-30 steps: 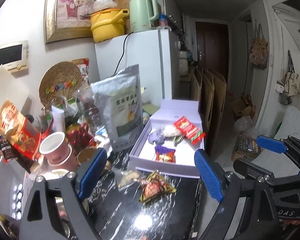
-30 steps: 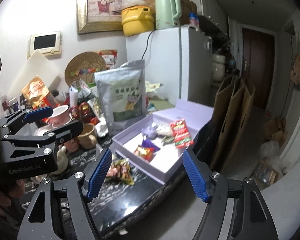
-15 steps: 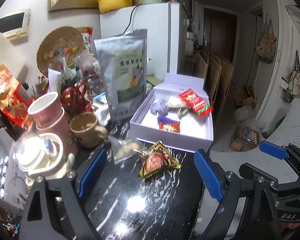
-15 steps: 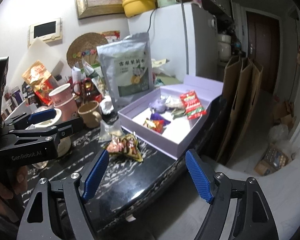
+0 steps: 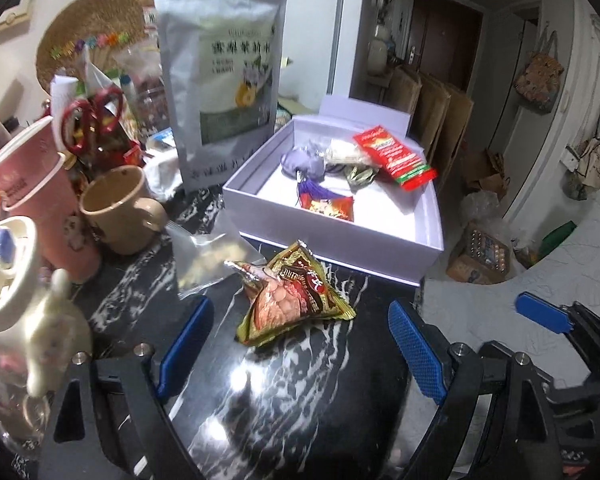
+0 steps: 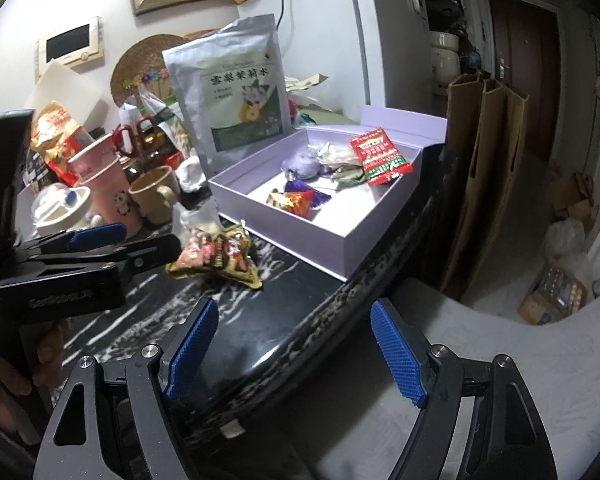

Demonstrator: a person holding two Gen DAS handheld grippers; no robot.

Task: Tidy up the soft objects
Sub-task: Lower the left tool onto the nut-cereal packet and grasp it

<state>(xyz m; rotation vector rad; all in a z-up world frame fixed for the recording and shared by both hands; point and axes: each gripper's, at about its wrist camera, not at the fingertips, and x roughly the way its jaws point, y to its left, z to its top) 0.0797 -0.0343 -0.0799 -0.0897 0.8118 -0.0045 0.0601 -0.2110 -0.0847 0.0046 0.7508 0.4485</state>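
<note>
A gold and green snack packet [image 5: 296, 296] [image 6: 216, 258] lies on the black marble table, just in front of my left gripper [image 5: 298, 306], which is open and empty. A clear plastic bag [image 5: 208, 254] [image 6: 198, 220] lies beside the packet on its left. Behind them stands an open lilac box [image 5: 332, 248] [image 6: 300, 236] holding a red packet [image 5: 394, 156], a purple sachet [image 5: 302, 160] and other small packets. My right gripper [image 6: 294, 304] is open and empty over the table's front edge, to the right of the packet.
A tall silver pouch [image 5: 220, 80] stands left of the box. A beige mug [image 5: 118, 208], a pink cup [image 5: 40, 200], a white pot [image 5: 4, 272] and red scissors [image 5: 92, 116] crowd the left side. The table's rim [image 6: 380, 264] falls to the floor, where cardboard sheets [image 6: 484, 160] lean.
Both grippers have come down and tipped towards the table. The snack packet and the box now look nearer and larger, with the packet close to the left fingers.
</note>
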